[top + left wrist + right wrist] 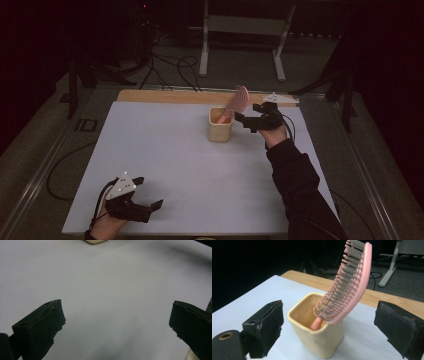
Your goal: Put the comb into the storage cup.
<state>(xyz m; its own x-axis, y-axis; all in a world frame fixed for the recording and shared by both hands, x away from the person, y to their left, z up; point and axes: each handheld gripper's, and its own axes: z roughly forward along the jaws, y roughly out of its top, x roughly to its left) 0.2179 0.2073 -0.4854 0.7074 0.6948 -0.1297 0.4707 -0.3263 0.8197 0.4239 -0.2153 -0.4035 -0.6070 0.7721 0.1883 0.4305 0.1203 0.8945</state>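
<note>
A pink hairbrush (pixel 239 101) (pixel 348 287) stands handle-down in a cream square cup (pixel 220 125) (pixel 317 337) at the back middle of the white table. It leans toward the cup's right rim. My right gripper (pixel 247 116) (pixel 329 327) is open just right of the cup, its jaws wide on either side of the brush and apart from it. Near the front left edge, my left gripper (pixel 150 192) (pixel 117 322) rests open over bare table with nothing between its jaws. The cup's base (pixel 95 241) peeks in at the top of the left gripper view.
The white table top (pixel 170 160) has a wooden strip (pixel 165 96) along its back edge. Cables (pixel 170 70) and a metal stand (pixel 240 30) lie on the dark floor behind. A dark sleeve (pixel 300 190) reaches in at the right.
</note>
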